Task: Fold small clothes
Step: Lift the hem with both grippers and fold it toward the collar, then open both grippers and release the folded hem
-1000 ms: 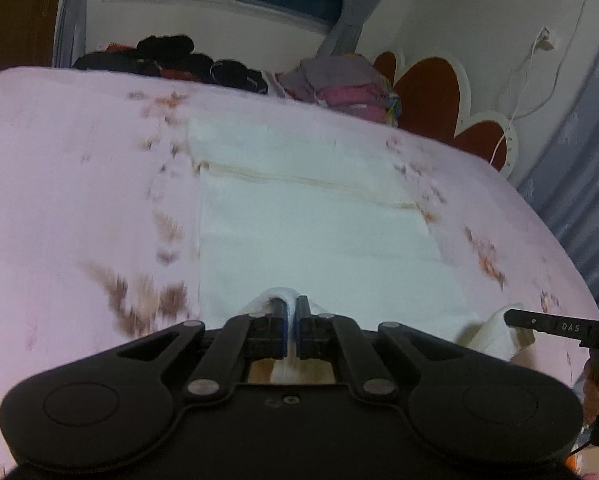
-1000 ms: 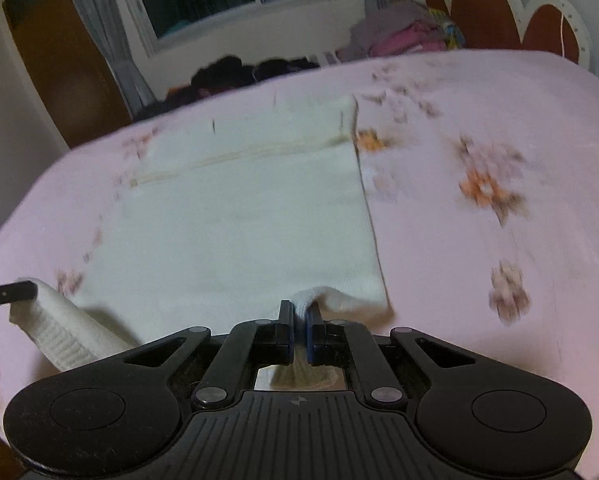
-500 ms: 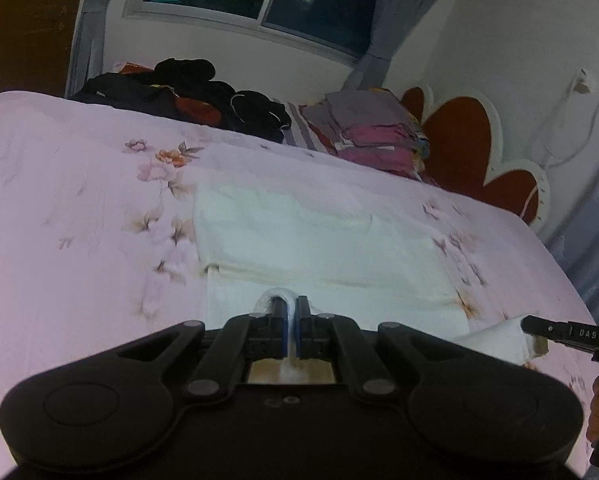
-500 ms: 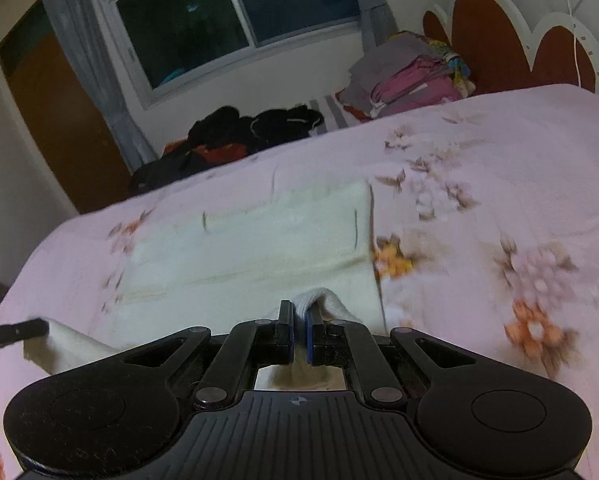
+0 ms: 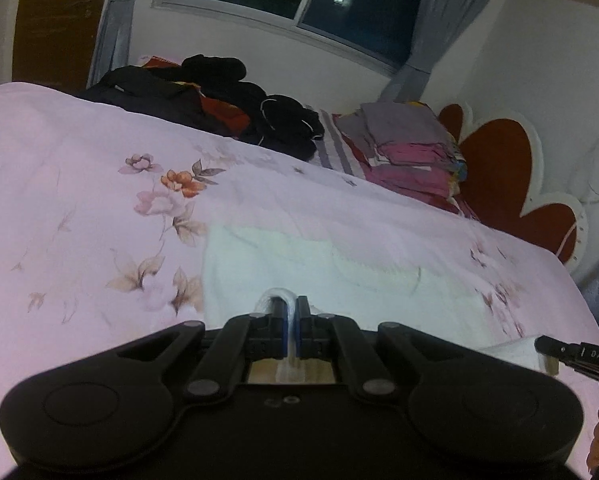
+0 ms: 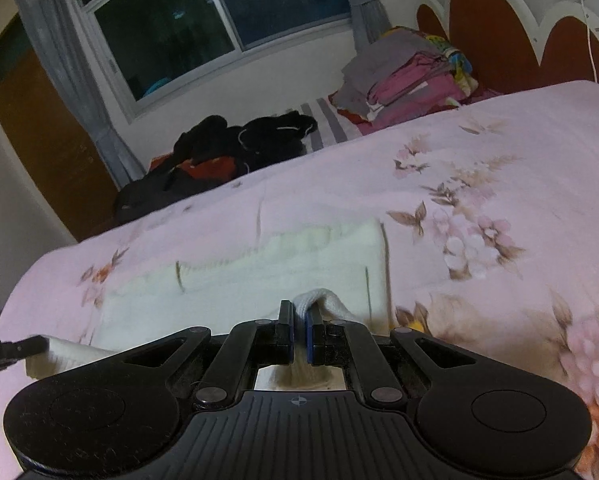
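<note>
A white cloth garment [image 5: 339, 268] lies flat on the pink flowered bedspread [image 5: 79, 184]; it also shows in the right wrist view [image 6: 267, 268]. My left gripper [image 5: 290, 312] is shut on the garment's near left corner, with a fold of cloth bulging between the fingers. My right gripper [image 6: 299, 316] is shut on the near right corner. Both corners are held above the far part of the garment. Each gripper's tip shows at the edge of the other's view: the right one [image 5: 555, 350] and the left one [image 6: 23, 348].
A heap of dark clothes [image 5: 227, 100] and a stack of folded pink and grey clothes [image 5: 411, 152] lie at the far side of the bed. A red and white headboard [image 5: 507, 168] is on the right. A window [image 6: 203, 24] and curtains are behind.
Both grippers have carried the near edge of the garment away from me over the far part. Less of the flat cloth shows now and the cameras look more level.
</note>
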Available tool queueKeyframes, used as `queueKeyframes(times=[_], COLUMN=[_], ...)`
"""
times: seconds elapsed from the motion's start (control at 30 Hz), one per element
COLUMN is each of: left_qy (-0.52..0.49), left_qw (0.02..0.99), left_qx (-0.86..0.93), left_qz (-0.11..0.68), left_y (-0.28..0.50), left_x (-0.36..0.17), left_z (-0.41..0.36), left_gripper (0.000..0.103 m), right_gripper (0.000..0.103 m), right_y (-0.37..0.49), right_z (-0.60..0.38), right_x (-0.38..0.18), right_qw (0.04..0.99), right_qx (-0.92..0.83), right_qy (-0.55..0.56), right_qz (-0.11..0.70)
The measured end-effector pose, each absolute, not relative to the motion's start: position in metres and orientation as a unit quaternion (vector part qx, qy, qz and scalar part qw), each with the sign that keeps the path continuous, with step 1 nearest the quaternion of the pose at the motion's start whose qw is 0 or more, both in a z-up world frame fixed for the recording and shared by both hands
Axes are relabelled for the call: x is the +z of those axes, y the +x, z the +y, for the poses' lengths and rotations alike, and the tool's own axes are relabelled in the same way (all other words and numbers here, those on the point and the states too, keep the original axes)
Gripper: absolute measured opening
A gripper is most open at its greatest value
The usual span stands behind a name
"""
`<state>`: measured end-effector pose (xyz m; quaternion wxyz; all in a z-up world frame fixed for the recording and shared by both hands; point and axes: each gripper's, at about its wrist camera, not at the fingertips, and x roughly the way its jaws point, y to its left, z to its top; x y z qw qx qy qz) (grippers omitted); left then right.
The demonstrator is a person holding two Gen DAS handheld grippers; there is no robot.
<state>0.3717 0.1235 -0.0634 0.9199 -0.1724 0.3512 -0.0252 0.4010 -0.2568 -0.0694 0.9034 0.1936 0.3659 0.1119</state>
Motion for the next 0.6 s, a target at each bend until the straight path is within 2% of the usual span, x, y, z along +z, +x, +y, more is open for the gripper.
queueKeyframes(times=[0.47, 0.57, 0.6], left_qy=[-0.174, -0.184, -0.187], left_qw=[0.896, 0.891, 0.891], left_qx=[0.007, 0.011, 0.016], left_qz=[0.409, 0.414, 0.414], left_y=[0.464, 0.477, 0.479], left_x=[-0.099, -0.106, -0.107], left_z=[0.117, 0.119, 0.121], left_gripper=[0.004, 0.01, 0.017], right_gripper=[0.005, 0.005, 0.005], right_y=[0.494, 0.504, 0.507], right_z=[-0.274, -0.275, -0.275], right_x=[-0.124, -0.128, -0.128], right_qw=[0.859, 0.863, 0.864], right_qx=[0.069, 0.063, 0.064], right_qy=[0.284, 0.278, 0.273], right_qz=[0.421, 0.418, 0.417])
